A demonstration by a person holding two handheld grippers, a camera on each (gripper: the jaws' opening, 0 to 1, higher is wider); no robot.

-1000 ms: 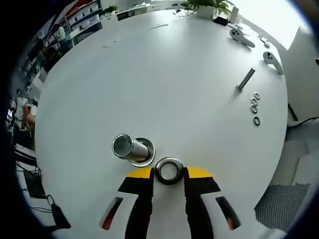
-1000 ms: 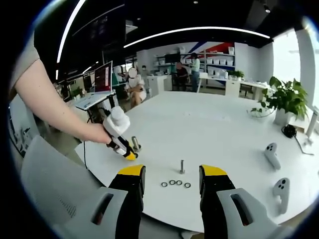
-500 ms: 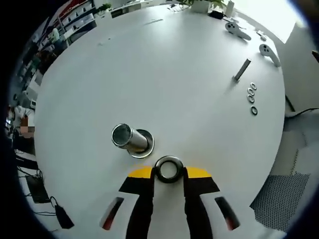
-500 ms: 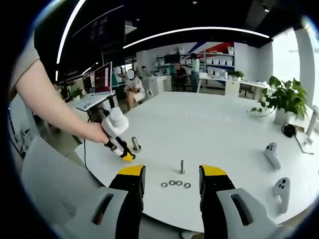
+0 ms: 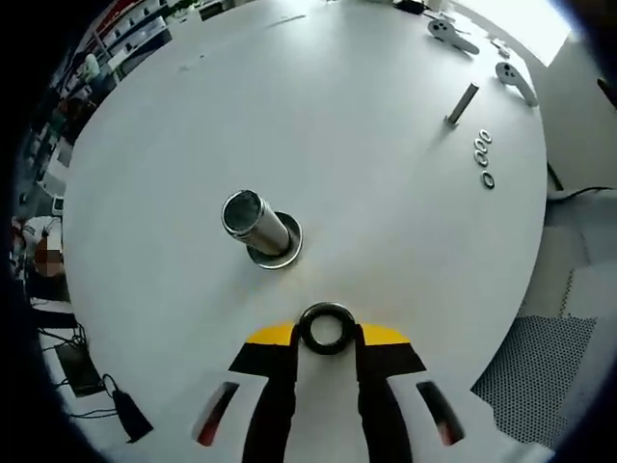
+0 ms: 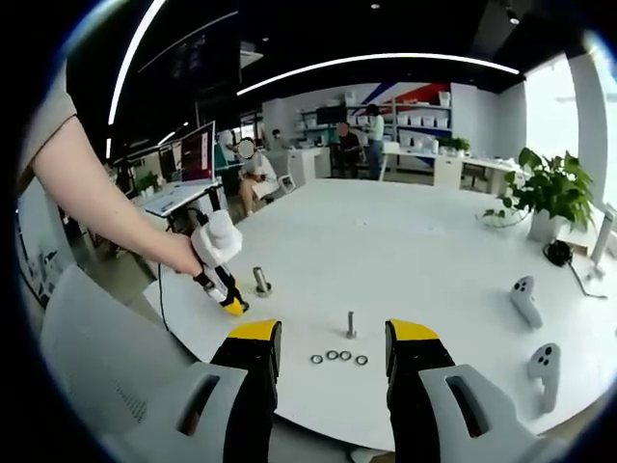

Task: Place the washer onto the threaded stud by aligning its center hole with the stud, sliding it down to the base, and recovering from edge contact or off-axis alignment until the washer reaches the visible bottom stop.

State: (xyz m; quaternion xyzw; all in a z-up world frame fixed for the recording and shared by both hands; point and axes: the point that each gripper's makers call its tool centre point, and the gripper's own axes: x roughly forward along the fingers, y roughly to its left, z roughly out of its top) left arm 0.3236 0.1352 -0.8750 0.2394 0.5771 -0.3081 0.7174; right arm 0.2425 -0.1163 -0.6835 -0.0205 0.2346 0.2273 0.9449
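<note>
In the left gripper view, my left gripper (image 5: 328,335) is shut on a steel washer (image 5: 328,327), held flat between its yellow-tipped jaws. The threaded stud (image 5: 255,224) stands upright on its round base, up and to the left of the washer and well apart from it. In the right gripper view, my right gripper (image 6: 331,340) stands open with nothing between its jaws, above the table's near edge. That view also has the left gripper (image 6: 231,305) in a person's hand, close beside the stud (image 6: 259,280).
On the white round table (image 5: 337,145) stand a second, thinner stud (image 6: 350,324) and a row of spare washers (image 6: 337,357). Two white controllers (image 6: 528,299) lie at the right. A potted plant (image 6: 549,193) stands further back. People sit beyond the table.
The left gripper has drawn back from the stud with the washer, so the stud now sits further from the jaws. The right gripper has stayed still.
</note>
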